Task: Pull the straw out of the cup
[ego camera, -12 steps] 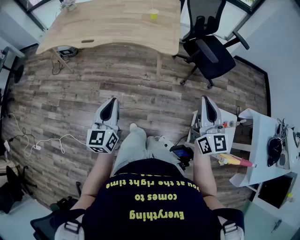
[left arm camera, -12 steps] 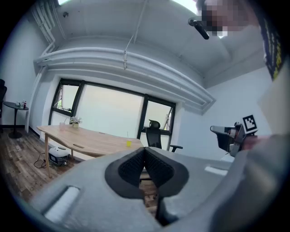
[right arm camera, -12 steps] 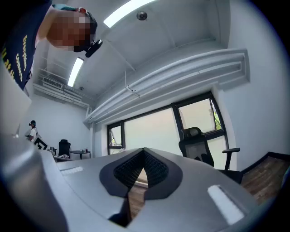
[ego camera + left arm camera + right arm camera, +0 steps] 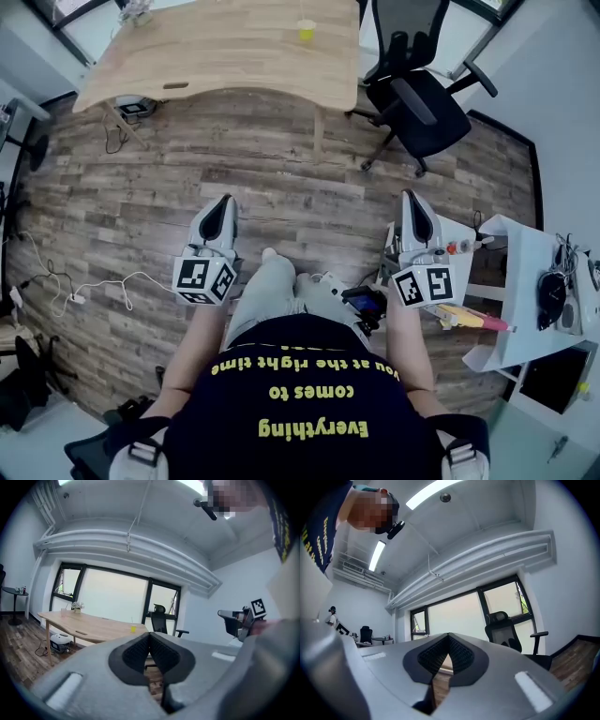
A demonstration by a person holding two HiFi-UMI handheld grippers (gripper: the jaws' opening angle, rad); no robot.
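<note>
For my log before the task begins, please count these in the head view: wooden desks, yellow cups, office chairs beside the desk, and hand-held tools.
wooden desk: 1
yellow cup: 1
office chair: 1
tools: 2 (left tool, right tool)
Total: 5

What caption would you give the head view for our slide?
Person on wood floor, left gripper and right gripper shut and empty, far from the yellow cup on the desk.
</note>
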